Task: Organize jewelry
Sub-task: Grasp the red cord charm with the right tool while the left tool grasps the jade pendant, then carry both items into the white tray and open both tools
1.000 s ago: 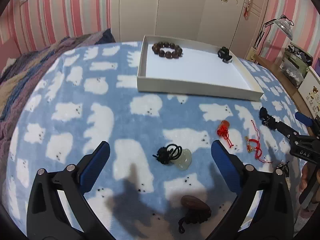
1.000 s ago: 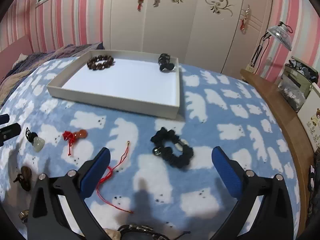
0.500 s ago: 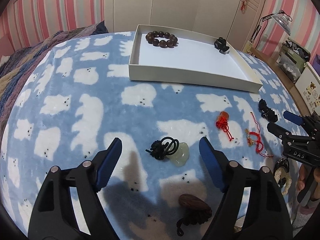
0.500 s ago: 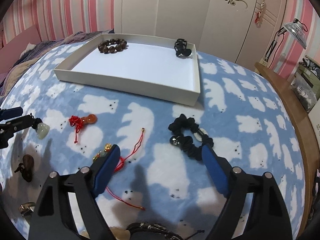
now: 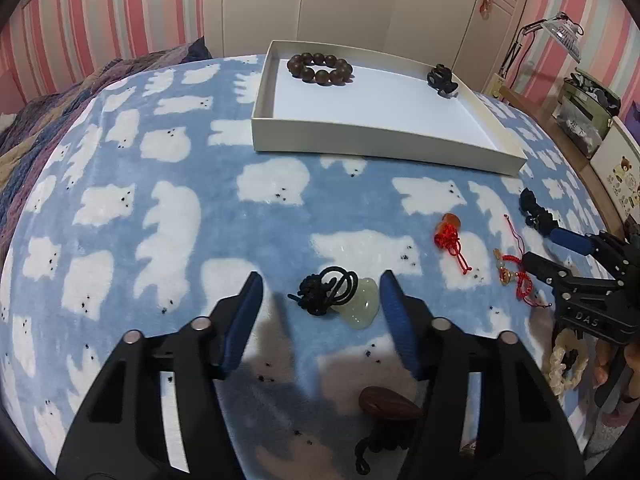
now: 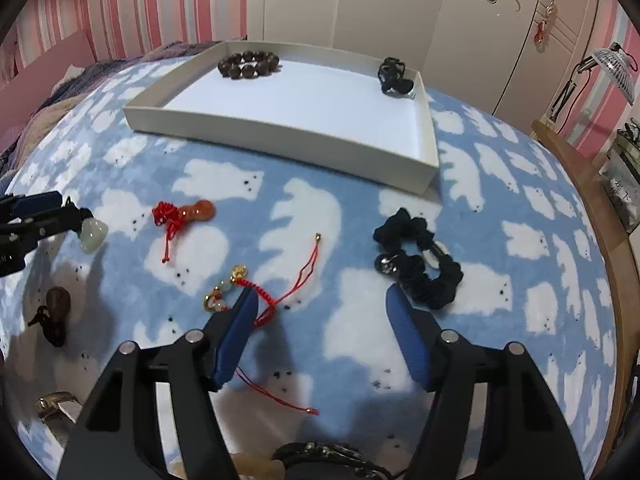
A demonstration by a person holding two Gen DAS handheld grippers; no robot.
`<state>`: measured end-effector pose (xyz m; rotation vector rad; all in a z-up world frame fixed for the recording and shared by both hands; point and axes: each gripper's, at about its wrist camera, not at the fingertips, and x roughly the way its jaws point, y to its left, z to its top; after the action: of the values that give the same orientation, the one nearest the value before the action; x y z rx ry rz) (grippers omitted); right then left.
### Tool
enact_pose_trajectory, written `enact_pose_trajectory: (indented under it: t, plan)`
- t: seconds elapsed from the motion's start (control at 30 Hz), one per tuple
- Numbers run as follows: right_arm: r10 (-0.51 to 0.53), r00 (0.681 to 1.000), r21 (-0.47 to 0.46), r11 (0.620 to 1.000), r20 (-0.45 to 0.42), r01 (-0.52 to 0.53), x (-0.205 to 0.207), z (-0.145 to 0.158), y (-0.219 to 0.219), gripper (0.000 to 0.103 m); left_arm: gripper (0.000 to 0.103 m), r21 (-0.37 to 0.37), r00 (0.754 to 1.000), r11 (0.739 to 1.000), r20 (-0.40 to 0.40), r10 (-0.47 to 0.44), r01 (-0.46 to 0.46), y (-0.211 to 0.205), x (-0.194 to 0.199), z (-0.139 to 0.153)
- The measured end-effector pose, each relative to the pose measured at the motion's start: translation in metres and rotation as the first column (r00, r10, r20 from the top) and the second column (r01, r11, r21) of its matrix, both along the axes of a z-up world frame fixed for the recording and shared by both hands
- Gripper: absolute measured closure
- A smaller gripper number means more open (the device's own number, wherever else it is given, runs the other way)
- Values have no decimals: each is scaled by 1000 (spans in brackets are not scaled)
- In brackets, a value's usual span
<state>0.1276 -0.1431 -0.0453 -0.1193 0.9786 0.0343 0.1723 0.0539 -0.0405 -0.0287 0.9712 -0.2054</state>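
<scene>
Blue blanket (image 5: pixel 168 184) with white bear shapes fills the left wrist view, pink striped walls behind. One white tray (image 5: pixel 384 148) sits at upper centre, holding one brown bead bracelet (image 5: pixel 320 69) at its far left corner and one small black piece (image 5: pixel 442 80) at far right. Low centre, the left gripper (image 5: pixel 320 292) is closing around one pale jade pendant (image 5: pixel 360 306) on black cord; the pads do not touch it yet. One brown pendant (image 5: pixel 386 402) lies below. Right of centre lie one red knotted charm (image 5: pixel 450 236) and one red string bracelet (image 5: pixel 514 276). Bare blanket spreads on the left.

Right wrist view: the same tray (image 6: pixel 280 132) is at upper centre. The right gripper (image 6: pixel 320 304) is closing, its left pad lying over the red string bracelet (image 6: pixel 280 300), nothing pinched. One black scrunchie (image 6: pixel 420 256) lies just above the right pad. At left edge, the left gripper (image 6: pixel 60 212) flanks the jade pendant (image 6: pixel 93 234).
</scene>
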Motion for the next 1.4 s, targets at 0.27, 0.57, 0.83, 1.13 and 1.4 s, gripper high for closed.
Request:
enact_pose_trajectory:
  t: [0.27,0.57,0.83,1.13,1.4]
  plan:
    - [32,999,0,1000,-3,-32,-1,2,9,40,57,-12,1000,1000,-20,-6,6,-1,2,-5]
    - [38,998,26,999,-58,-37,4,-13,9,49,60,-12,999,1000,-40,-20,19,-6,3,-11]
    - [78,994,62,995,-76,-74,5,-14,15,70,75,-17,999,1000,-48,-11,11,-4,4,-12]
    - [118,991,66,991,-64,-113,1,-13,22,97,88,-14,999,1000,-43,-4,4,-4,3,-12]
    - [105,994,49,993,-26,-103,1,-4,19,100,88,-21,999,1000,-36,1,-2,-2,2,-10]
